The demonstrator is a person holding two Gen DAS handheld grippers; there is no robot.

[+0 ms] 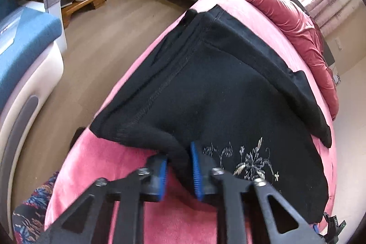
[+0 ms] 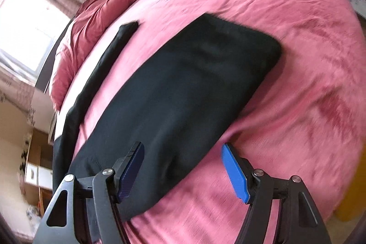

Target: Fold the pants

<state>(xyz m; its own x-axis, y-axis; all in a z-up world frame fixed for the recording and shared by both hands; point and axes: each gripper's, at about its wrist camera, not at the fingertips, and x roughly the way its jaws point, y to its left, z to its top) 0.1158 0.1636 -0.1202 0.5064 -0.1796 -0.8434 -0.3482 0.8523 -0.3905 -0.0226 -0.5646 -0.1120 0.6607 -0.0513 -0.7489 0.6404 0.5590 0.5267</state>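
One view shows embroidery [image 1: 251, 161], other plain pants [image 2: 183, 88]

I see a bed [image 2: 297, 42] covered by a pink sheet, bearing everything here. The black pants [image 2: 183, 88] lie flat on it, one narrow leg [image 2: 107, 56] stretching out beside the wide folded part. A crumpled dark red quilt [image 2: 96, 15] sits along the far edge, near the window side.
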